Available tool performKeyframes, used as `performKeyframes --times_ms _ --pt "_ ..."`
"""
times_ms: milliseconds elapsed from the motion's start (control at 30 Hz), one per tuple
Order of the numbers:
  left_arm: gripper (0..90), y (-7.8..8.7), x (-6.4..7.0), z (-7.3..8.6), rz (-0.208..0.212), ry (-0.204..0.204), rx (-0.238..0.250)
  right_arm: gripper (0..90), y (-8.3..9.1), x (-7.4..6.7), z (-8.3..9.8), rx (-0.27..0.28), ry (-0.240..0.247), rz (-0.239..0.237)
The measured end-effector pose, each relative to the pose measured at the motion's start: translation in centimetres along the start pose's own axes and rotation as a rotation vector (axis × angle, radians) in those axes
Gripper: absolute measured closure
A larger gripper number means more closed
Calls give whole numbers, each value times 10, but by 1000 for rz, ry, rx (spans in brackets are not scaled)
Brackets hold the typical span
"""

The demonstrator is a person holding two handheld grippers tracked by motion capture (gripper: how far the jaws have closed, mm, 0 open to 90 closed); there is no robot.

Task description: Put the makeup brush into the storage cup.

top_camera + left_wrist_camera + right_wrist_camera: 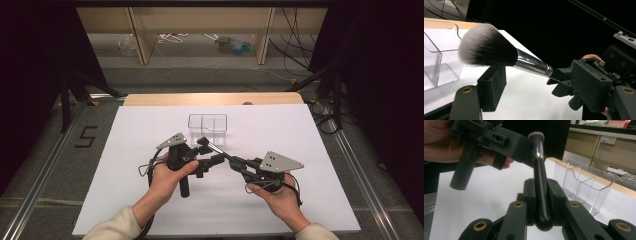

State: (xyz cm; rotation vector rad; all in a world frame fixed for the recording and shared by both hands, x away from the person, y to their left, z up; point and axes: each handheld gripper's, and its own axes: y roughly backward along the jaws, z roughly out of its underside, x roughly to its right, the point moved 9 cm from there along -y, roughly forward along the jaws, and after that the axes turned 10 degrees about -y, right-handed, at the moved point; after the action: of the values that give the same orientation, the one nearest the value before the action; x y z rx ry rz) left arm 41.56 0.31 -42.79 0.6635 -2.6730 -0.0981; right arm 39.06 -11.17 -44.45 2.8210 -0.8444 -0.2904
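The right gripper (541,202) is clenched on the black handle of the makeup brush with a silver ferrule and white-tipped bristles (499,52), its long axis pointing toward the left gripper (202,162). That gripper's jaws stand apart around the bristle end, without pressing it. The clear plastic divided organiser (207,129) stands just beyond.

Organiser (207,123): set on the table (125,165) at 12 o'clock, behind both grippers. Brush (215,148): held above the table between the grippers, bristles toward 11 o'clock. Left gripper (212,161): placed at 9 o'clock of the brush. Right gripper (239,166): placed at 4 o'clock.
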Motion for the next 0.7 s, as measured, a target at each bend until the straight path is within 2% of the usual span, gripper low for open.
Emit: performKeyframes --times_ms 167,433,467,533,633,700 --pt "297 -1 1 -1 3 2 5 792 0 0 0 -1 -1 3" --pt "358 -8 4 0 25 47 25 792 -1 0 1 -2 -3 4" --pt "371 -9 4 0 26 54 30 792 -2 0 0 13 -6 12" --pt "398 -10 5 0 32 57 37 791 -2 -1 0 7 -3 4" --pt "459 -11 4 0 30 63 48 791 -1 -3 1 0 -24 0" --pt "497 -11 4 0 30 80 62 791 -1 -3 1 5 -27 0"
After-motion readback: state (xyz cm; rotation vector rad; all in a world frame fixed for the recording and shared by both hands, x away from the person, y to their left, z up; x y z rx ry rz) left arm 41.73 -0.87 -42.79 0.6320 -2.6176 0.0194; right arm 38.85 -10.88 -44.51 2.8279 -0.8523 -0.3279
